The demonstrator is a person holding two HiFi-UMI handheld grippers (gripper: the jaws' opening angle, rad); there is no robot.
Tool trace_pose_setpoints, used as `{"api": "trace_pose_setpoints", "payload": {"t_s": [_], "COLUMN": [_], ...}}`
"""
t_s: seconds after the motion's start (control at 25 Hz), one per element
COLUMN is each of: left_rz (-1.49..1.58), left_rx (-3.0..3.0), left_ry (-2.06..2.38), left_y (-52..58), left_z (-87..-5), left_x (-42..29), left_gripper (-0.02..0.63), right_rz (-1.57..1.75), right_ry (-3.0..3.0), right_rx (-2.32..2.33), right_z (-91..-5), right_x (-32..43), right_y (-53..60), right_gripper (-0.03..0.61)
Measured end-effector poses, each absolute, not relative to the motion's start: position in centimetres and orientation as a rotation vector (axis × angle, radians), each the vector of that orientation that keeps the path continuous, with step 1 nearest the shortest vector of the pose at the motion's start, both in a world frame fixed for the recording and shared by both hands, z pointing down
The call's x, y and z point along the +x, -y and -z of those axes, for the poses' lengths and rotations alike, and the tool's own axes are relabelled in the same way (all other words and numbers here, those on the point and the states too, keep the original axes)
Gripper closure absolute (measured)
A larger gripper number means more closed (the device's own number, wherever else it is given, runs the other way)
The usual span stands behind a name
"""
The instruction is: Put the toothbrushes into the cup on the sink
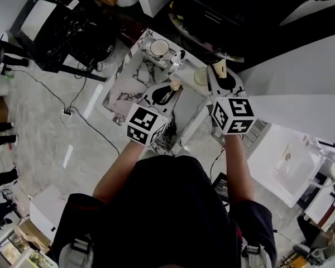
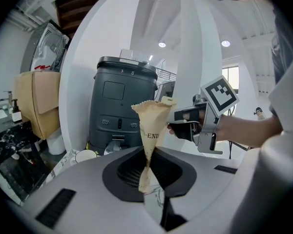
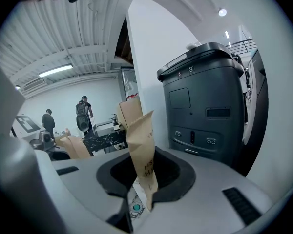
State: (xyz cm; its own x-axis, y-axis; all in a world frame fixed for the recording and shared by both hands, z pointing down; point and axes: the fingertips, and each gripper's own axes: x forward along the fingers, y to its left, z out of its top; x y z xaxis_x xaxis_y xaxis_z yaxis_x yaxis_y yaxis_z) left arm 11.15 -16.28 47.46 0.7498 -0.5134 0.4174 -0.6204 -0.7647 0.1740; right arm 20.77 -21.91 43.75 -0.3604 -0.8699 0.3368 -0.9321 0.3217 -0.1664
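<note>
Our left tongs (image 2: pixel 154 198) are pinched narrow on a tan paper-wrapped toothbrush (image 2: pixel 151 135), which stands upright between them. Our right tongs (image 3: pixel 139 206) grip a second wrapped toothbrush (image 3: pixel 142 152) the same way. We hold both above the marble worktop (image 1: pixel 125 88), apart from the white cup (image 1: pixel 159 48) standing near its far corner.

Left hand-held gripper (image 2: pixel 149 194): light grey shell, black throat. Left cube (image 1: pixel 147 124): black-and-white square markers. Right hand-held gripper (image 3: pixel 139 206): same grey and black. Right cube (image 1: pixel 233 115): same markers. Left wrapper (image 2: pixel 151 130): tan paper, dark print. Right wrapper (image 3: pixel 142 150): tan, dark lettering. Sink (image 1: pixel 128 80): white marble, black veins. Cup (image 1: pixel 159 48): white. Machine (image 2: pixel 122 101): dark grey. Floor (image 1: pixel 44 121): pale grey. Shirt (image 1: pixel 167 205): black.
</note>
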Motion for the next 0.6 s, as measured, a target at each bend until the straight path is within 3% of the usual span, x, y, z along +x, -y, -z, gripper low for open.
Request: {"api": "trace_pose_setpoints", "payload": {"t_s": [0.6], "left_rz": [-0.556], "left_rx": [2.591], "left_ry": [0.929], "left_y": [16.4], "left_z": [-48.8], "left_x": [9.2], "left_gripper": [0.572], "right_rz": [-0.436], "right_ry": [2.328], "right_rx": [1.581], "right_z": [-48.7], "right_x": [19.5], "right_y": [23.3], "right_gripper": [0.495]}}
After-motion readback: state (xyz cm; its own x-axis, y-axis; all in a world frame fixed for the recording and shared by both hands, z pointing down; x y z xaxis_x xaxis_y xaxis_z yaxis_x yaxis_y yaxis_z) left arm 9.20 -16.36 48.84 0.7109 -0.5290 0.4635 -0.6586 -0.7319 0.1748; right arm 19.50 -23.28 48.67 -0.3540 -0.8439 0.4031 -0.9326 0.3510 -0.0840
